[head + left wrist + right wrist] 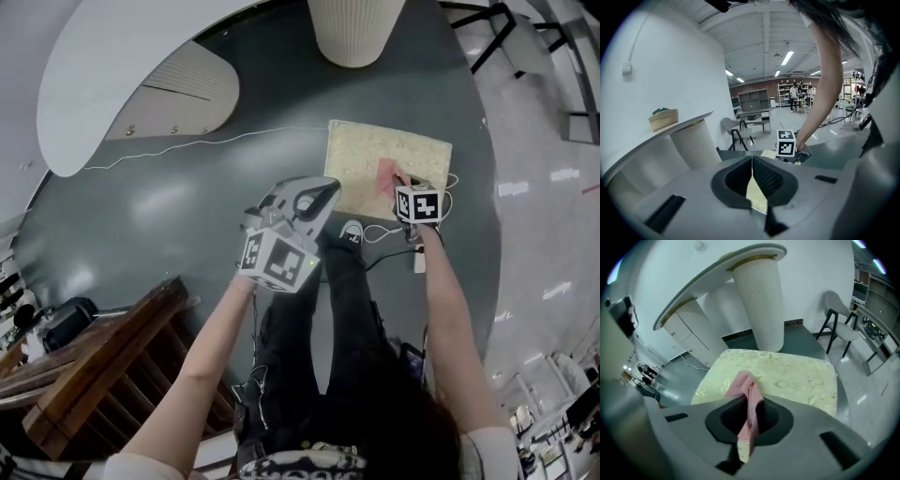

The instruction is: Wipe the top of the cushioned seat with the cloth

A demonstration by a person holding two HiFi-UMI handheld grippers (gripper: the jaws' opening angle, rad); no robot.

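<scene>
A square cushioned seat point(386, 167) with a pale yellow patterned top point(787, 376) stands on the dark floor ahead of me. My right gripper point(398, 186) hangs over its near right part, shut on a pink cloth point(747, 401) that trails forward onto the cushion point(385, 177). My left gripper point(314, 197) is held higher, left of the seat, with its jaws shut and nothing between them point(752, 176). In the left gripper view, the right gripper's marker cube point(786, 143) shows beyond the jaws.
A white ribbed column point(354, 28) stands just behind the seat under a curved white counter point(122, 66). A thin white cable point(216, 141) runs across the floor on the left. Wooden stairs point(103, 375) lie at lower left. Chairs point(839, 329) stand to the right.
</scene>
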